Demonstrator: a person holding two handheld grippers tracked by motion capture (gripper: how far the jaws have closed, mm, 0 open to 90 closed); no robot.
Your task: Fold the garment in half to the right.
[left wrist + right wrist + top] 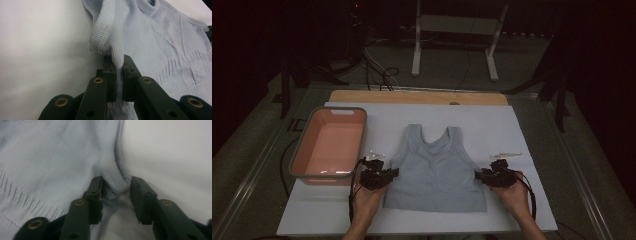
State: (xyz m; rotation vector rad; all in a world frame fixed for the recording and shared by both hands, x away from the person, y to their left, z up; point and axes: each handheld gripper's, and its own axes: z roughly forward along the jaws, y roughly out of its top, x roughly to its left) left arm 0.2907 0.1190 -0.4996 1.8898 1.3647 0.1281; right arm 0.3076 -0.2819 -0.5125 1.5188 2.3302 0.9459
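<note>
Garment: a pale blue knitted sleeveless top lies flat on my counter, neck opening toward the far edge and hem toward me, roughly in the middle of the white sheet.

Left tongs: pressed together on the top's left side edge, just under the armhole. In the left gripper view my left tongs pinch a fold of the knit between the two black jaws, and the ribbed armhole band rises and curls above them, lifted a little off the sheet.

Right tongs: at the top's right side edge, level with my left ones. In the right gripper view my right tongs stand partly spread, with the ribbed edge band bunched into a loop between the jaws. One jaw lies against the fabric; the other shows a thin gap beside the band, so I do not count it as gripped.

Hands: my left hand and right hand come in from the near edge, one on each side of the top, well apart, with a cable trailing back from each tool.

Basin: a pink tub with a grey rim sits on the counter to the left of the top, just beside my left tongs.

Knit detail: a ribbed pattern runs across the chest of the top.

Background: a white metal stand stands on the floor beyond the far edge of the counter.
</note>
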